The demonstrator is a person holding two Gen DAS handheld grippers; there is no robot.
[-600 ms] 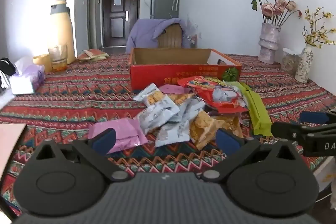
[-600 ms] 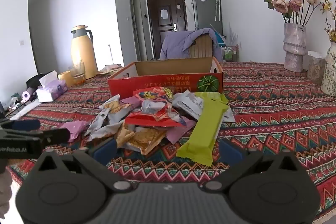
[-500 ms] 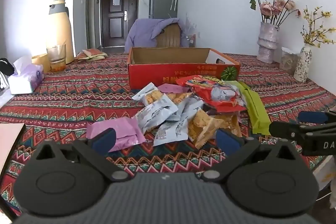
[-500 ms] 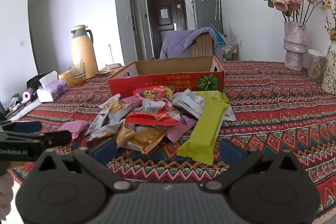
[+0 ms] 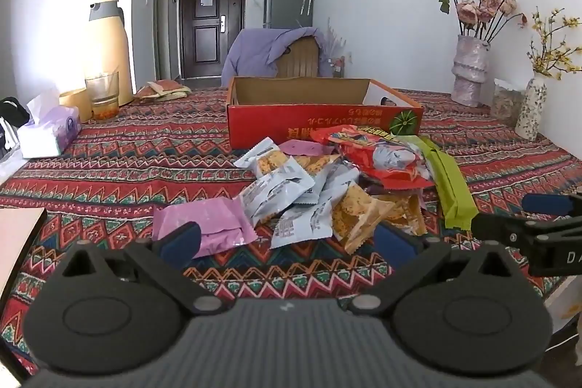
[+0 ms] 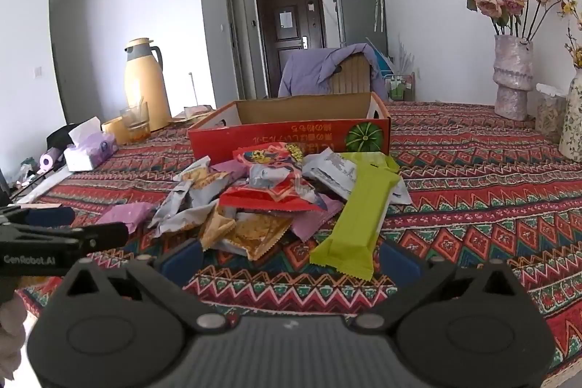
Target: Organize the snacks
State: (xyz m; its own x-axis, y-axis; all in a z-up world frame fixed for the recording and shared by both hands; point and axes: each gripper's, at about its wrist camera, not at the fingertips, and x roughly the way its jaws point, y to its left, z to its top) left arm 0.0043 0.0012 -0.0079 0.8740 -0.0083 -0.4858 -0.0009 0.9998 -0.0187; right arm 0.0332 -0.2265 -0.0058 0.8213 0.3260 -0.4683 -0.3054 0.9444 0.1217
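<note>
**Snack heap waits, box empty**

Both claws stand wide and empty: the left claw (image 5: 287, 239) hangs low over the near edge of the snack pile (image 5: 327, 191), the right claw (image 6: 289, 259) just short of the green packet (image 6: 358, 217). All packets lie heaped on the patterned surface (image 5: 120, 170), in front of the open red box (image 5: 320, 119). The packets overlap, so a pinch may well drag neighbours along or catch two at once. Slick wrappers could slip out mid-carry. The claws sit near each other and could collide.
</note>
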